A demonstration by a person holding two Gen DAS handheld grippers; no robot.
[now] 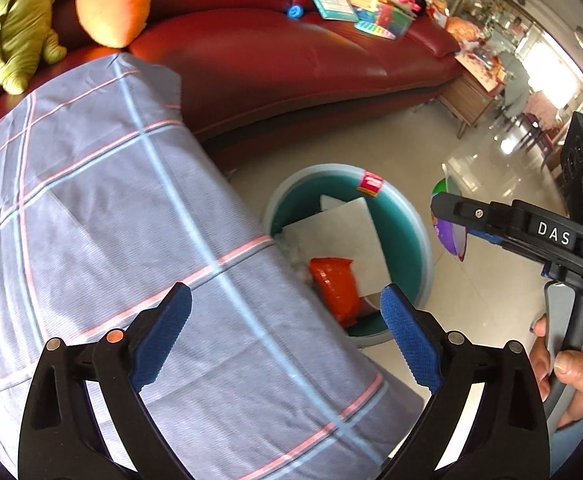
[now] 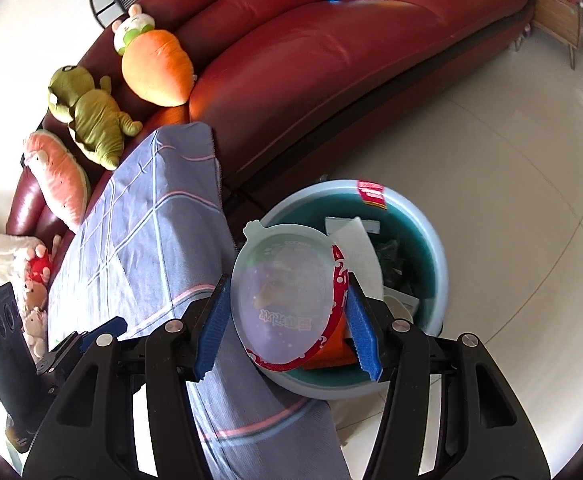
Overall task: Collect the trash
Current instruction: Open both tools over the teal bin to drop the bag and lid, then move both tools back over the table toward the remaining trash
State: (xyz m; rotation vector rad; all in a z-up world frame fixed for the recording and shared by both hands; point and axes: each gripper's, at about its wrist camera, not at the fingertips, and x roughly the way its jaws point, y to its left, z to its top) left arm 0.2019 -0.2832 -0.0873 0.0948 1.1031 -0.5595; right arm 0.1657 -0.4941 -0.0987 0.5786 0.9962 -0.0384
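**Lid held over the bin, left tongs empty**

While the left wrist view looks down past a plaid cloth (image 1: 103,208) draped over the bench, the left tongs (image 1: 287,332) stand wide apart with nothing between their blue pads. Just beyond them a teal trash bin (image 1: 407,220) sits on the tiled floor, holding white paper (image 1: 343,232) and an orange wrapper (image 1: 335,288). At the right edge a hand (image 1: 571,376) grips the handle of the right tongs (image 1: 451,220), which carry a round printed piece edge-on (its print is hard to read from here).

Seen from the right wrist, the right tongs (image 2: 287,320) are clamped on a round plastic lid (image 2: 283,296), translucent with a red printed rim, pads pressing on its two sides. That lid hangs above the near rim of the bin (image 2: 435,248), beside the cloth's edge. Behind, a red leather sofa (image 2: 331,64) bears a carrot plush (image 2: 159,68) and a green plush (image 2: 91,120).
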